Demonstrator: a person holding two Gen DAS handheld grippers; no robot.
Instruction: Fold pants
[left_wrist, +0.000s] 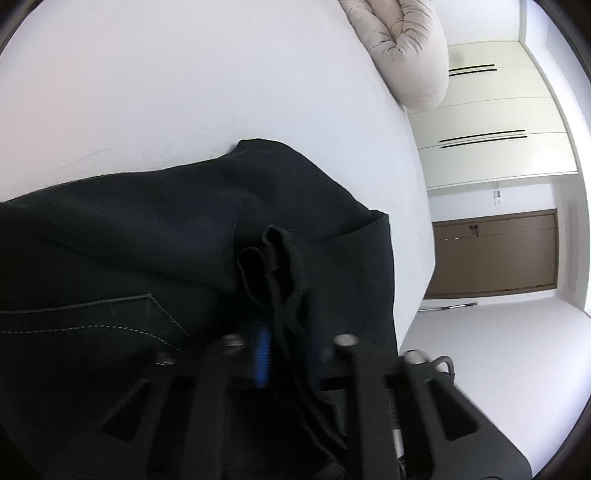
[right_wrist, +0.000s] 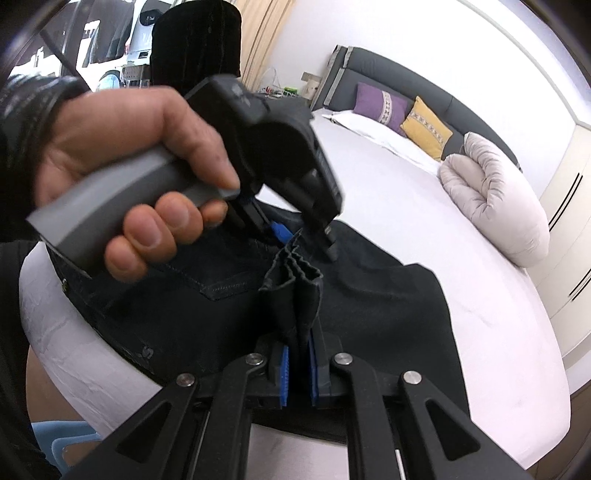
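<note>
Dark navy pants (left_wrist: 129, 236) lie folded on a white bed (left_wrist: 184, 81), a back pocket with pale stitching facing up (right_wrist: 225, 284). My left gripper (left_wrist: 284, 354) is shut on a bunched edge of the pants between its blue pads. It also shows in the right wrist view (right_wrist: 295, 236), held by a hand, above the pants. My right gripper (right_wrist: 297, 373) is shut on a pleated fold of the same pants (right_wrist: 295, 288), lifted a little off the bed.
A rolled beige duvet (right_wrist: 495, 199) lies on the bed (right_wrist: 424, 229) to the right. Purple and yellow cushions (right_wrist: 424, 125) lean on the dark headboard. White wardrobes (left_wrist: 491, 110) and a brown door (left_wrist: 495, 254) stand beyond the bed edge.
</note>
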